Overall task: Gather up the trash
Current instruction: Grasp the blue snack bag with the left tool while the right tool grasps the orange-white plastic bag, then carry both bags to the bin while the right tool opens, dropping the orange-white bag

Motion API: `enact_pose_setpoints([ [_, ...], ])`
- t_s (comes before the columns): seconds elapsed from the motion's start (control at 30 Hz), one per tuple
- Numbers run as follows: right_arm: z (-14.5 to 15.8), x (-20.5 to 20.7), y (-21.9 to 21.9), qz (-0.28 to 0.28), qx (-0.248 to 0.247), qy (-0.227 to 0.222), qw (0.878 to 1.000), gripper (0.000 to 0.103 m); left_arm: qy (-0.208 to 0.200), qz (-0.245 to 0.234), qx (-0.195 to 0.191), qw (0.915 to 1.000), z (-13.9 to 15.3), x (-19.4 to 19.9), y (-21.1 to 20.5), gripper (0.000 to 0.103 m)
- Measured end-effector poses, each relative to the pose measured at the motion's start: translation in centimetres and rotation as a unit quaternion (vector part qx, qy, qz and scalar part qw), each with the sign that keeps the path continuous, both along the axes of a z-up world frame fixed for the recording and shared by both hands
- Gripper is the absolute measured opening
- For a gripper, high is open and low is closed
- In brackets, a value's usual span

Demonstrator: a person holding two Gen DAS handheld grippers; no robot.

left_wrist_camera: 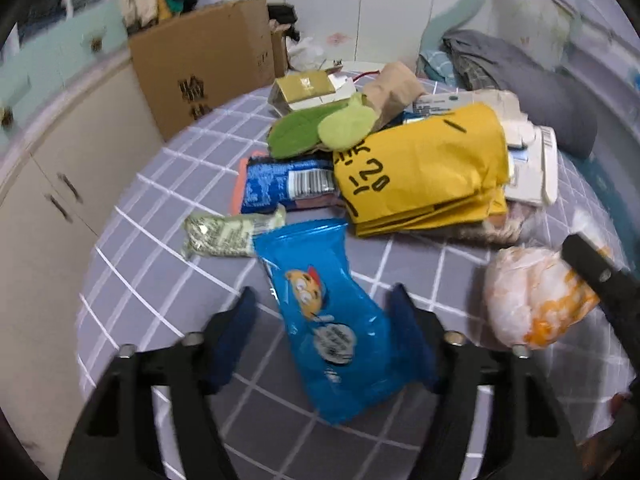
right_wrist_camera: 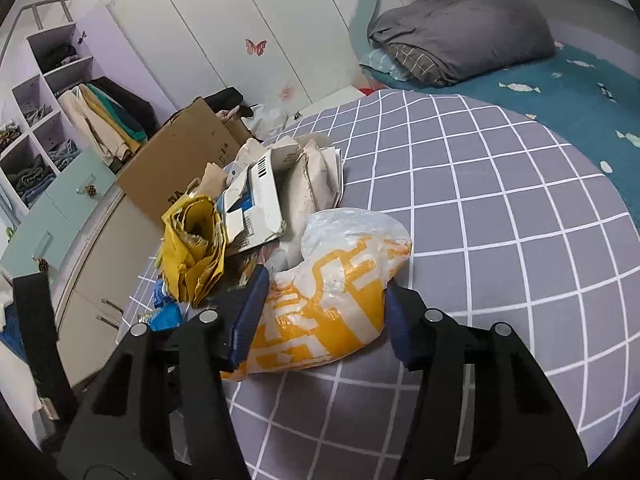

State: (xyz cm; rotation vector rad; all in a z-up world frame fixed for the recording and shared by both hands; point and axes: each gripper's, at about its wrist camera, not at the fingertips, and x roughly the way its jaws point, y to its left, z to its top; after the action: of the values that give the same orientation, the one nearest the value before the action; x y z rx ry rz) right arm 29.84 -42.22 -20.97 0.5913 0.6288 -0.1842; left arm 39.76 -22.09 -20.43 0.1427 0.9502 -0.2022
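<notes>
Your left gripper (left_wrist_camera: 324,332) straddles the blue snack packet (left_wrist_camera: 332,320) on the checked sheet (right_wrist_camera: 500,240); the blurred pads make contact impossible to judge. Your right gripper (right_wrist_camera: 324,312) presses both pads on the orange-and-white plastic bag (right_wrist_camera: 336,296), its near end hidden behind the fingers.

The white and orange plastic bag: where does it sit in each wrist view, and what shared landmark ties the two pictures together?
Left wrist view: the white and orange plastic bag lies at the right edge, on the grey checked sheet.
Right wrist view: it lies low in the centre, between the right gripper fingers.
Shared landmark: the folded yellow mailer bag, left of the plastic bag in both.
</notes>
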Motion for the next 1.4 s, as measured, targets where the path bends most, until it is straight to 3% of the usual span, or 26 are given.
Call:
enact_pose_setpoints([
  [0.03,0.1,-0.2,0.2,0.001,-0.003,0.001,1.000,0.054,-0.003,0.000,0.001,1.0000,0.0,-0.2,0.2,0.050],
  [0.13,0.2,-0.8,1.1,0.010,-0.004,0.003,1.000,0.054,-0.001,-0.007,-0.016,0.9999,0.3,-0.6,1.5,0.036],
  [0.3,0.9,-1.2,3.4,0.030,-0.012,0.004,0.999,0.054,0.004,-0.017,-0.080,0.9966,0.6,-1.7,5.0,0.028],
  [0.5,2.1,-1.6,7.2,0.061,-0.026,0.000,0.998,0.054,-0.014,-0.004,-0.130,0.9915,1.8,-3.8,9.7,0.026],
  [0.83,4.3,-0.7,16.7,0.138,-0.056,-0.009,0.989,0.053,-0.052,0.048,-0.167,0.9835,4.1,-7.0,19.0,0.025],
  [1.13,4.3,1.9,29.2,0.245,-0.085,-0.009,0.966,0.054,-0.070,0.137,-0.169,0.9735,4.0,-8.4,31.1,0.025],
  [1.4,1.5,4.8,39.8,0.337,-0.108,0.016,0.935,0.054,-0.061,0.212,-0.161,0.9619,1.7,-8.5,40.0,0.025],
])
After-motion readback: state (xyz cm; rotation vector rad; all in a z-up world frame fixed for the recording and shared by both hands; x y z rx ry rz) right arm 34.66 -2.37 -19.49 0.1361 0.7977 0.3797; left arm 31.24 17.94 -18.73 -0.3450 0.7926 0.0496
